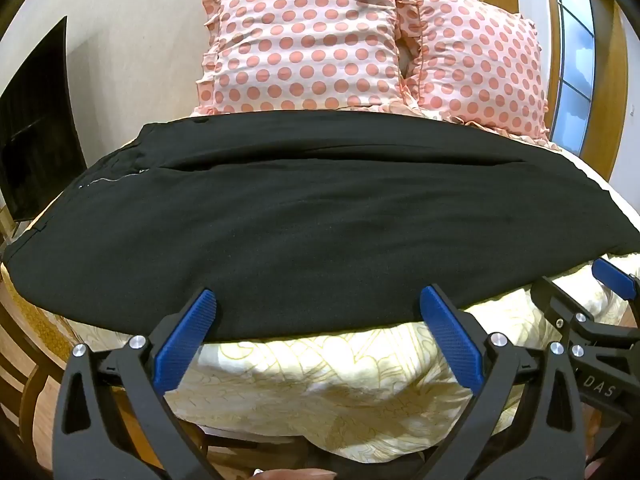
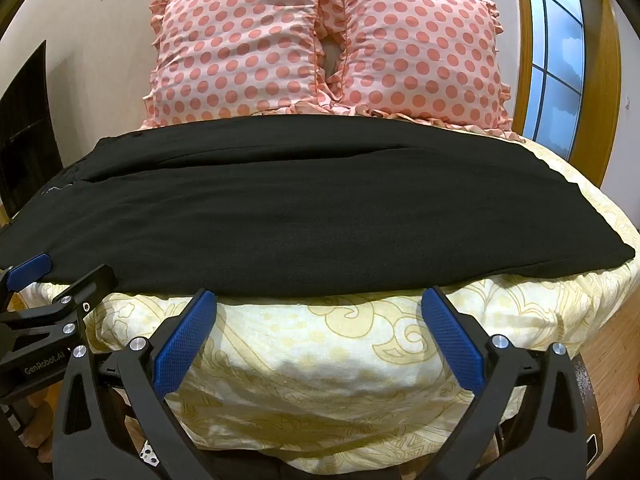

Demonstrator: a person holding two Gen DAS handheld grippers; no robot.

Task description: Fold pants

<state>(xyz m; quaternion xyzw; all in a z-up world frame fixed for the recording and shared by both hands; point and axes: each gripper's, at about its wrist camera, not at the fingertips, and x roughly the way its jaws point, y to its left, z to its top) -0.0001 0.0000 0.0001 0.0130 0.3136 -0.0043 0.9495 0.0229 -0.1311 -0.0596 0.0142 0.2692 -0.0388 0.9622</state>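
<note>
Black pants (image 1: 304,216) lie flat across the bed, legs folded onto each other, waist and zipper at the left, hems at the right; they also show in the right wrist view (image 2: 312,208). My left gripper (image 1: 318,300) is open, its blue fingertips at the pants' near edge, holding nothing. My right gripper (image 2: 320,300) is open and empty, just short of the near edge. The right gripper shows at the right edge of the left view (image 1: 612,280), and the left gripper at the left edge of the right view (image 2: 32,268).
The bed has a yellow floral cover (image 2: 328,344). Two pink polka-dot pillows (image 1: 308,40) (image 1: 476,60) stand behind the pants. A dark screen (image 1: 36,120) is at the left wall, a window (image 2: 556,52) at the right, wooden floor (image 2: 616,364) beside the bed.
</note>
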